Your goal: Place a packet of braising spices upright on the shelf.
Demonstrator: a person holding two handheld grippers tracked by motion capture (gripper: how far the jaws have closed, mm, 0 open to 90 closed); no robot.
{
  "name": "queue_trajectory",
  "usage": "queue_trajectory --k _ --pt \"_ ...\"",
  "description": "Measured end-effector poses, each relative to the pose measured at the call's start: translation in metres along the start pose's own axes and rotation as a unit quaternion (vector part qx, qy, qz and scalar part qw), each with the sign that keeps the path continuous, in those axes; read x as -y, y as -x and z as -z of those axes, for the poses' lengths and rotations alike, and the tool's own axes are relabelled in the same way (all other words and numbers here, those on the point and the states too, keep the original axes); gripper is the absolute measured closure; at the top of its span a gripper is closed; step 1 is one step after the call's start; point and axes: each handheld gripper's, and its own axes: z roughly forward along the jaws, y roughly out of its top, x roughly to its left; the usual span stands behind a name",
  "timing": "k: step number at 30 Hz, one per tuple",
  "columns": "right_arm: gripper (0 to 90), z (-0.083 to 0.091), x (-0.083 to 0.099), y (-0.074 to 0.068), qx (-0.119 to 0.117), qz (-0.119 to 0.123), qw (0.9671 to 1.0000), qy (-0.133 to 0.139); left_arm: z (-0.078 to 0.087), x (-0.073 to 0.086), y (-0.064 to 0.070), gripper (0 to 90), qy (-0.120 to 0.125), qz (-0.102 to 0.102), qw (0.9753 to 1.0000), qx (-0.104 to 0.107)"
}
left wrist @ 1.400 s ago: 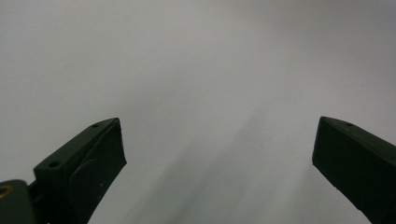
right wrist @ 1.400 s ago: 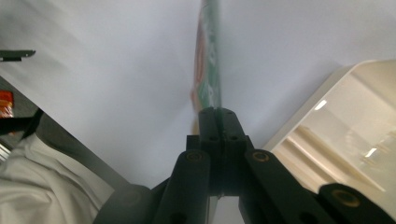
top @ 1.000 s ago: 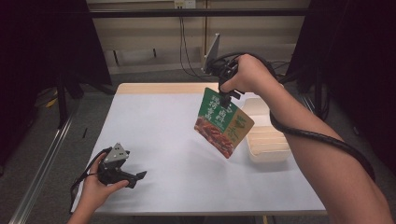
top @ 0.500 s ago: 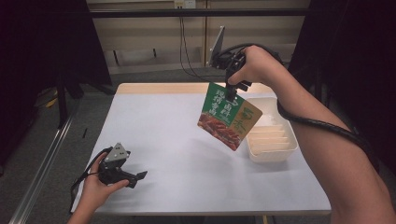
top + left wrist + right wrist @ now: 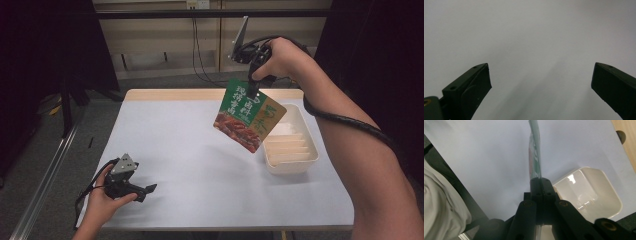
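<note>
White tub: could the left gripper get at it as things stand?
Probably yes. The left gripper sits open and empty at the near left of the table, and bare tabletop lies between it and the white tub; the hanging food pouch partly overhangs its far end.

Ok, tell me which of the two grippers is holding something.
The right gripper, raised above the far side of the table: it is shut on the top edge of the green food pouch. The left gripper rests low near the front edge, open and empty.
</note>
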Motion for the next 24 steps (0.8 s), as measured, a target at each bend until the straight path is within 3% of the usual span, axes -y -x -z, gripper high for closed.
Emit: queue_trajectory --k 9,21,24 --pt "90.0 0.005 -0.002 0.012 0.010 -0.009 0.9998 -0.013 -0.001 0.000 -0.001 2.3 0.003 0.002 1.0000 0.001" --pt "90.0 0.020 0.000 0.032 0.015 -0.016 0.9996 0.019 -0.001 -0.001 -0.003 2.4 -0.004 0.001 1.0000 -0.008" --pt "90.0 0.025 0.001 0.036 0.020 -0.019 0.9994 0.021 -0.002 -0.001 -0.003 2.5 -0.002 0.003 1.0000 -0.002"
